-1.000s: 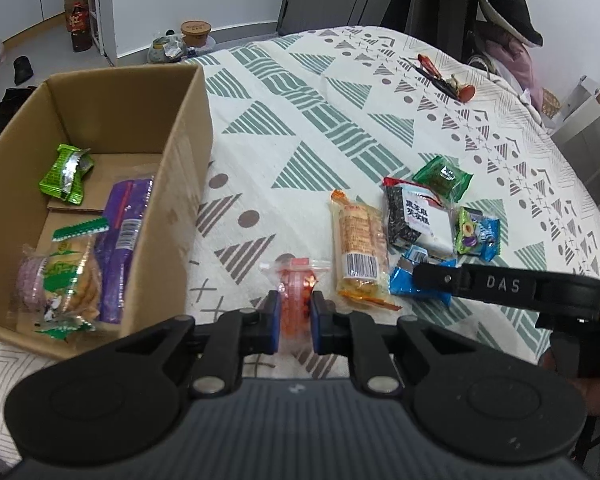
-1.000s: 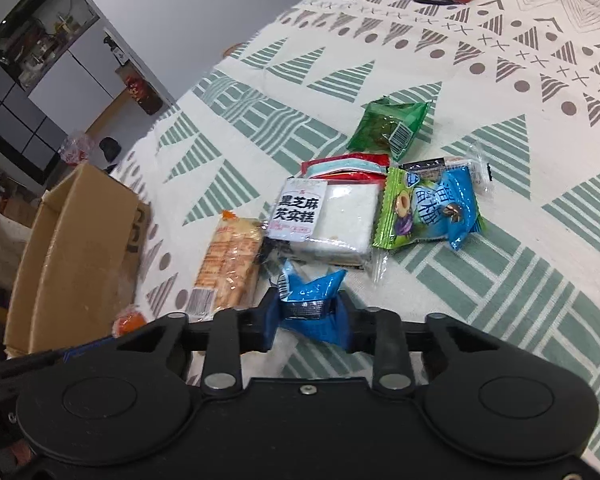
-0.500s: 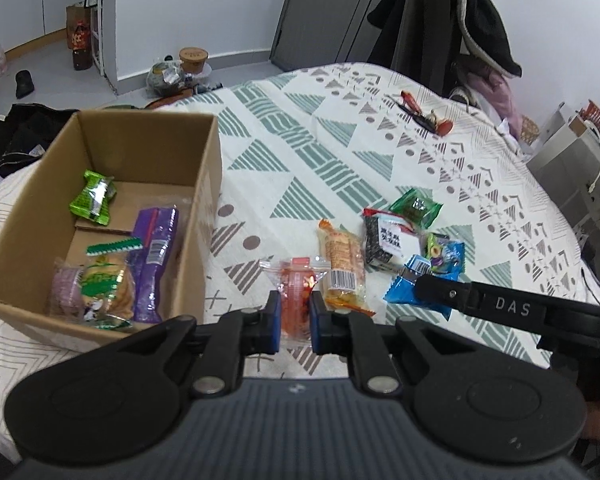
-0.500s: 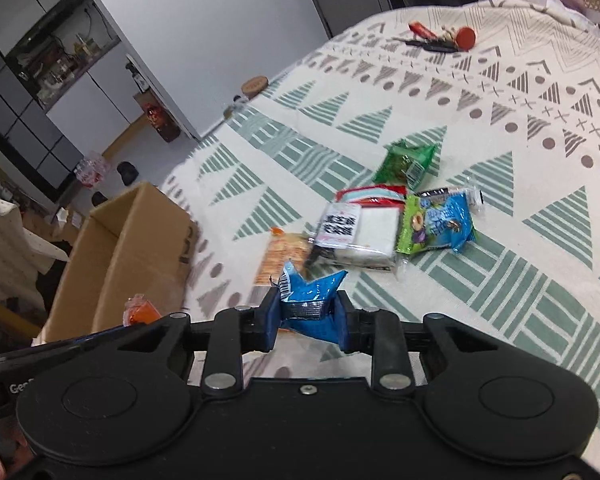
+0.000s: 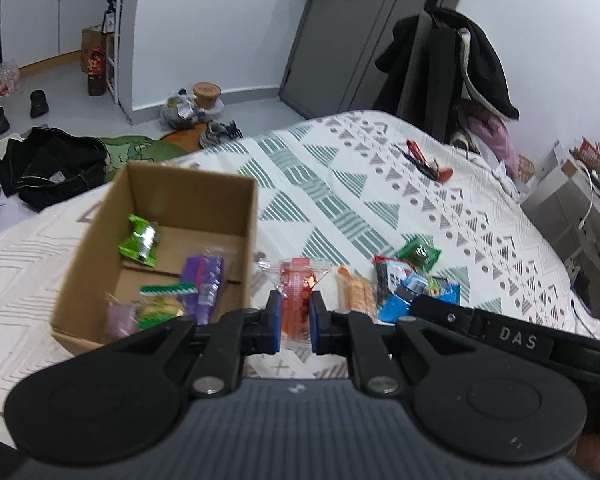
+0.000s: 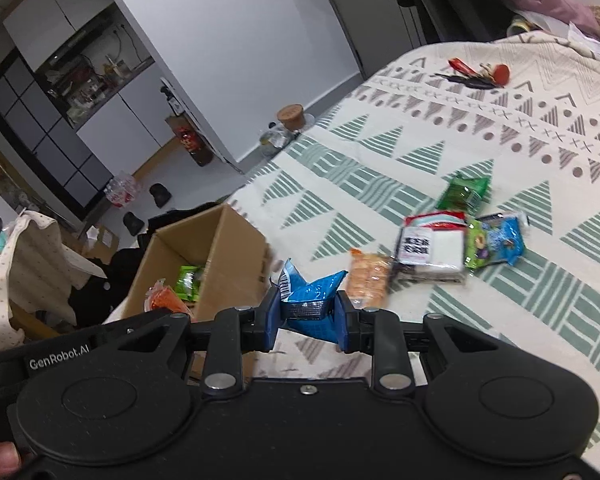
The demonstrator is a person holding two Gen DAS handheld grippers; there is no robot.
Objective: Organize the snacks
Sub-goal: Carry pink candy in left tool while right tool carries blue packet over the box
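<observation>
My left gripper (image 5: 294, 322) is shut on a clear packet with an orange-red snack (image 5: 296, 292), held in the air just right of the open cardboard box (image 5: 188, 188). In the box lie a green packet (image 5: 140, 242), a purple packet (image 5: 202, 280) and others. My right gripper (image 6: 307, 322) is shut on a crumpled blue packet (image 6: 312, 292), also lifted, right of the box (image 6: 236, 240). On the patterned cloth (image 6: 460, 148) lie an orange biscuit pack (image 6: 368, 278), a black-and-white pack (image 6: 432, 250), a blue-green packet (image 6: 496, 242) and a green packet (image 6: 464, 192).
Keys with a red tag (image 6: 480, 74) lie far back on the cloth. Left of the bed, the floor holds dark bags (image 5: 52, 164), shoes and bottles. A chair with hung coats (image 5: 460, 64) stands behind the bed. The right gripper's arm (image 5: 512, 338) crosses the left view.
Both grippers have risen and pulled back with their packets, so the box and the snack pile look smaller and lower. The orange-red and blue packets left the cloth.
</observation>
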